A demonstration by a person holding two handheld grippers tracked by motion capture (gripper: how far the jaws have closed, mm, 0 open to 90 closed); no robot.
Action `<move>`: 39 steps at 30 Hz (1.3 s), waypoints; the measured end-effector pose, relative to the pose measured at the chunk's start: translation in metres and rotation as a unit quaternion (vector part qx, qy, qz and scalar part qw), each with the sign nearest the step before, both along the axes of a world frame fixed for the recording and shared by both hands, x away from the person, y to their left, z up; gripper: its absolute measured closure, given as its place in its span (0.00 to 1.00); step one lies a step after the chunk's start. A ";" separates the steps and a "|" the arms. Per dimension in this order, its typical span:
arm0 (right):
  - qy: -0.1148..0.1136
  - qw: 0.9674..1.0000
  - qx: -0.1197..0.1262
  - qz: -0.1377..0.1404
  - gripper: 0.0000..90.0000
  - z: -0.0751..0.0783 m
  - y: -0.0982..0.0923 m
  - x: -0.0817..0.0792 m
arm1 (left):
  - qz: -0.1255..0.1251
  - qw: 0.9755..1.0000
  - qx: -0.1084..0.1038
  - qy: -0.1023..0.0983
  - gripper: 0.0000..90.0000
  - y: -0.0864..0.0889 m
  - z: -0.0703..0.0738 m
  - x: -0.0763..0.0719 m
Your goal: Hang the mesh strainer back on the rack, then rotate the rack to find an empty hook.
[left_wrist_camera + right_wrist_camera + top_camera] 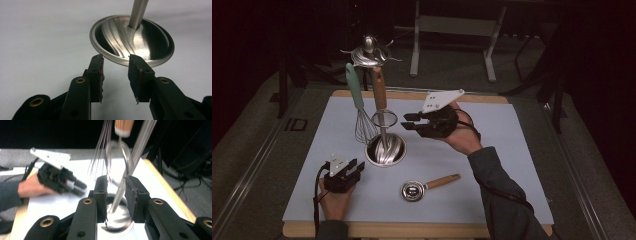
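A steel utensil stand (pixel 369 52) rises on a pole from a round dished base (pixel 385 150). A whisk (pixel 362 120) with a mint-green handle and a wooden-handled utensil (pixel 379 87) with a ring-shaped wire head (pixel 384 118) hang from it. My right gripper (pixel 404 121) is held in the air, pointing left at that wire head. In the right gripper view its jaws stand apart (pixel 116 178), with the blurred wire head (pixel 118 162) and the pole (pixel 140 147) just past the tips. My left gripper (pixel 354 167) rests low on the mat, open and empty (pixel 116 58), facing the base (pixel 150 47).
A small steel cup with a wooden handle (pixel 413 190) lies on the white mat (pixel 492 175) in front of the base. The mat covers a wooden board (pixel 412 230). Metal table legs (pixel 414 45) stand on the dark floor behind.
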State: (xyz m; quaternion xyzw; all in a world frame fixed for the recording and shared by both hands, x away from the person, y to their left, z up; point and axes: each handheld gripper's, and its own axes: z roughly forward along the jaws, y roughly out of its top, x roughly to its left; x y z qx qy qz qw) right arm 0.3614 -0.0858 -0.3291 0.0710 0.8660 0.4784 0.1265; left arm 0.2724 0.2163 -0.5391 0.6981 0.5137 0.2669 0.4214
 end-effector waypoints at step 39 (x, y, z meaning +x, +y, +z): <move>0.095 0.983 -0.057 -0.149 0.66 -0.119 -0.092 -0.018 | 0.001 0.983 -0.066 -0.171 1.00 0.013 0.102 -0.010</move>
